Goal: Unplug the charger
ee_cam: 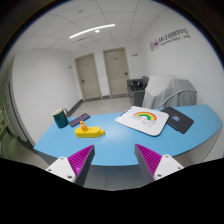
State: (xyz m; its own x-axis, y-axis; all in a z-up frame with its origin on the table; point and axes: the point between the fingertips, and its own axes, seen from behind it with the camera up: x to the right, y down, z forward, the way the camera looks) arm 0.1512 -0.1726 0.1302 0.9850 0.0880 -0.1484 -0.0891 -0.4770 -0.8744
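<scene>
While the gripper (113, 160) hangs released before the desk (120, 140), no charger is clearly visible; it may grab the yellow toy (89, 129) wrongly.

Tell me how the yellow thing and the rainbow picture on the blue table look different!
The yellow thing is small, chunky and stands up off the blue table; the rainbow picture is bigger, flat and white with coloured arches. The yellow thing sits beyond the tool's left finger; the picture lies farther off toward the right. Both rest on the table, untouched by the open tool.
</scene>
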